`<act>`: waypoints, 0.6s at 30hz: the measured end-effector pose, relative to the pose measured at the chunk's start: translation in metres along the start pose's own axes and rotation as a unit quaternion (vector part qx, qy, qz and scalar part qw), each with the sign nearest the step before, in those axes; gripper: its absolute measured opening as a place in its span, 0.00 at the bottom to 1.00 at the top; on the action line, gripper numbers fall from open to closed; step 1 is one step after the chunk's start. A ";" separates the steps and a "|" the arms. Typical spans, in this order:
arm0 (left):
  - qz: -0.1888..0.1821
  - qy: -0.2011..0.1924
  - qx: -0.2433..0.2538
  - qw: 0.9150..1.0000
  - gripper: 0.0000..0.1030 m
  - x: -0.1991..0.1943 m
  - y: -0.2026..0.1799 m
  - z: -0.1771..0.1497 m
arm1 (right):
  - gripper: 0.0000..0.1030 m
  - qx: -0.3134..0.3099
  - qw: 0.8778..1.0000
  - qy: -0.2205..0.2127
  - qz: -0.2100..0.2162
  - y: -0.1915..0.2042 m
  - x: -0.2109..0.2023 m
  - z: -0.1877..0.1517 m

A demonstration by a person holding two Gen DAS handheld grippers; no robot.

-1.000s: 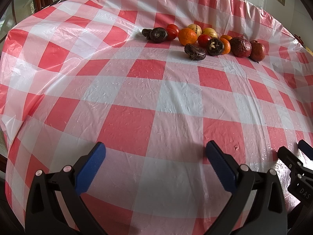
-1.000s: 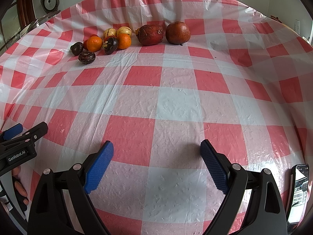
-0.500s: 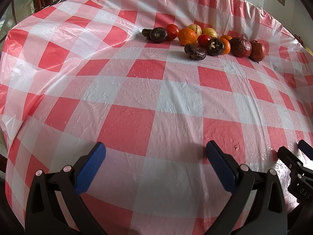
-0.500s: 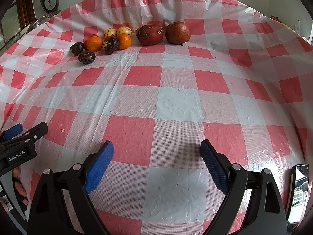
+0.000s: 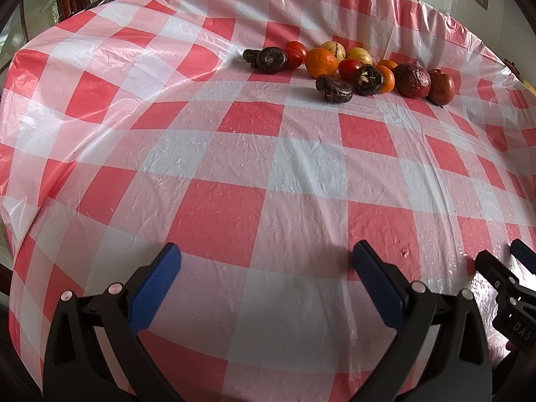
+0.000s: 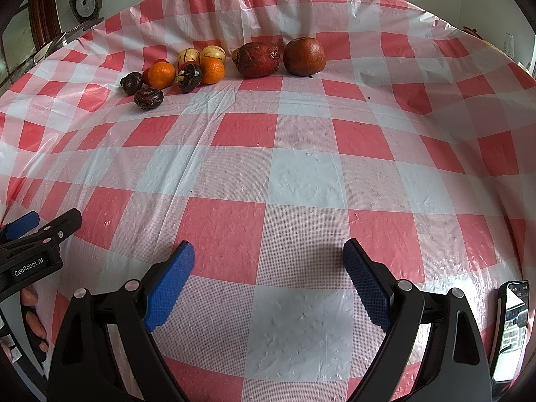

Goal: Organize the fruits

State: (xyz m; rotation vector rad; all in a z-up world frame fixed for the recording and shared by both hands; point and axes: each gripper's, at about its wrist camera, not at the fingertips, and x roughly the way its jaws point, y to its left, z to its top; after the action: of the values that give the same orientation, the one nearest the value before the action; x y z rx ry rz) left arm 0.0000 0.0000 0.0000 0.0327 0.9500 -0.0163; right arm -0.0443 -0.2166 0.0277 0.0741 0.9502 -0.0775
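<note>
Both the left gripper (image 5: 264, 268) and the right gripper (image 6: 268, 264) are hovering spread and empty over the table's (image 6: 301, 181) near edge. The fruits (image 6: 214, 67) are sitting bunched toward the far edge; round, firm-looking, probably inclined to roll, so I'd be squeezing each across its middle.

Left gripper (image 5: 266, 261): black plastic frame, silvery rivets, blue ribbed pads (image 5: 155, 288).
Right gripper (image 6: 268, 259): same black frame, blue dotted pads (image 6: 366, 286).
Markings: white "GenRobot.AI" on the left unit's side; "DAS" on the right unit's side.
</note>
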 end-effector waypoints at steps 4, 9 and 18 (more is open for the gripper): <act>0.000 0.000 0.000 1.000 0.99 0.000 0.000 0.000 | 0.85 0.000 1.000 0.000 0.000 0.000 0.000 0.000; 0.000 0.000 0.000 1.000 0.99 0.000 0.000 0.000 | 0.85 0.000 1.000 0.000 0.000 0.000 -0.001 -0.001; -0.013 0.010 0.018 1.000 0.99 0.001 0.001 0.002 | 0.85 -0.013 1.000 0.009 0.007 -0.001 0.010 0.017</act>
State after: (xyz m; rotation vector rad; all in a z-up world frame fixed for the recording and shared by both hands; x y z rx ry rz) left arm 0.0025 0.0012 0.0003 0.0542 0.9695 -0.0571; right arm -0.0246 -0.2197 0.0298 0.0572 0.9690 -0.0505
